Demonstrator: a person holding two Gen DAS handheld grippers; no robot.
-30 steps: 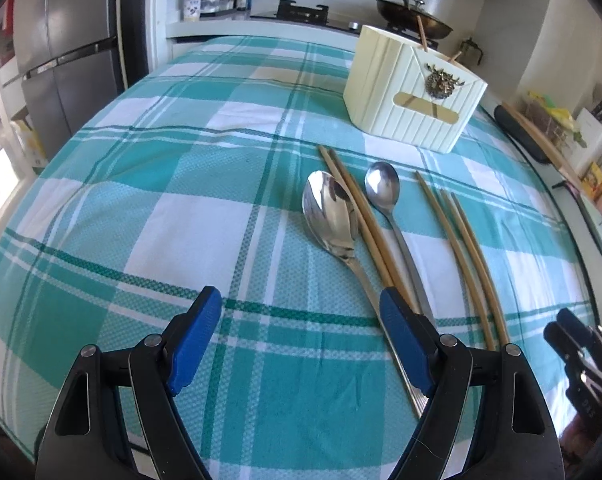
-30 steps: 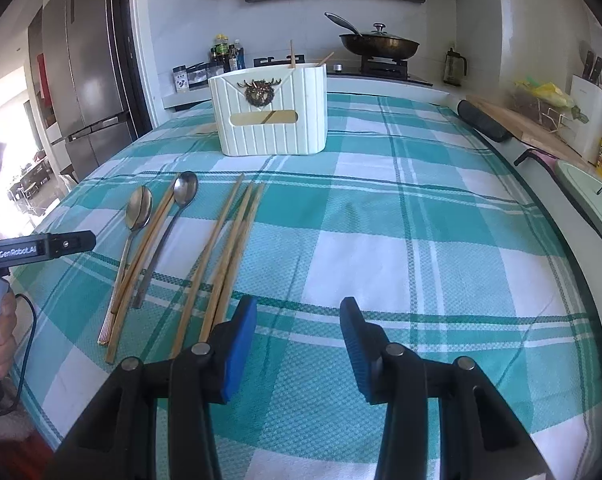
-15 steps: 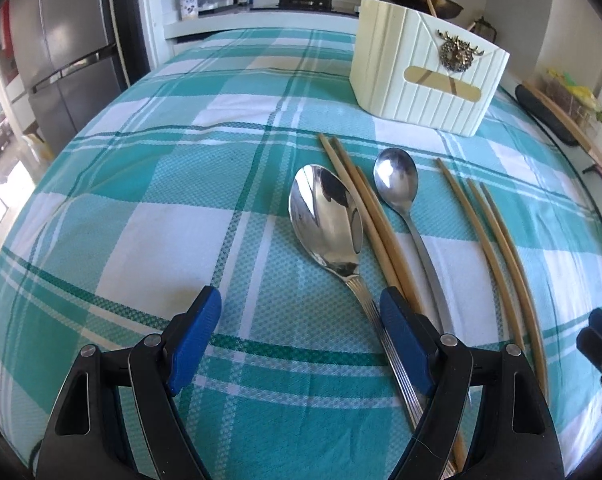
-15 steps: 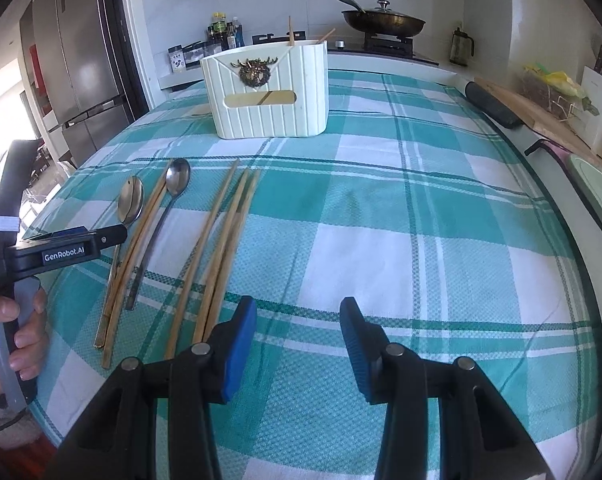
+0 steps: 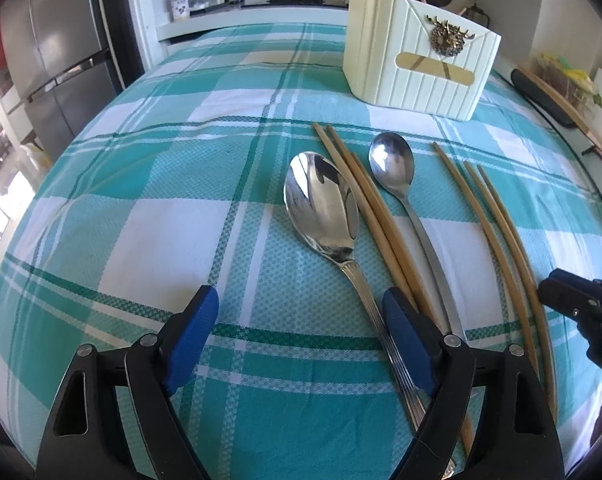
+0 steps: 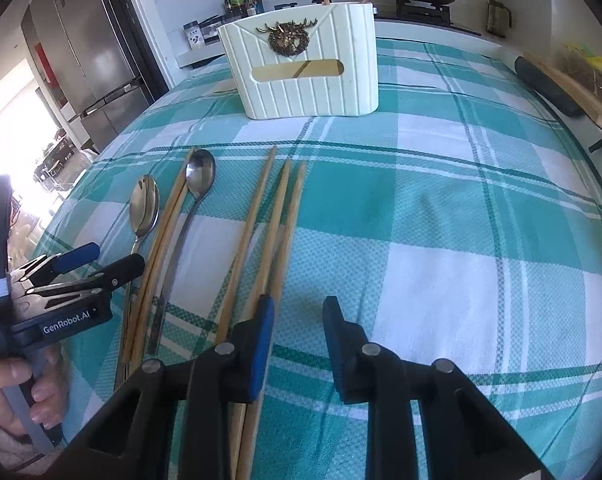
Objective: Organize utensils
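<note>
Holder [image 6: 301, 68], cream and ribbed, is stood upright at the far side of the checked tablecloth [image 6: 441, 264]; two chopstick ends are seen poking above its rim, more wood through the front slot. Large spoon [image 5: 325, 208], small spoon [image 5: 393, 168] and loose chopsticks [image 6: 277, 232] are laid flat in front of it, outside. Left gripper [image 5: 297, 340] is held wide apart, nothing gripped, over the large spoon's handle. Right gripper [image 6: 297, 340] jaws have just been closing, nothing between them, chopsticks just beside the left pad.
</note>
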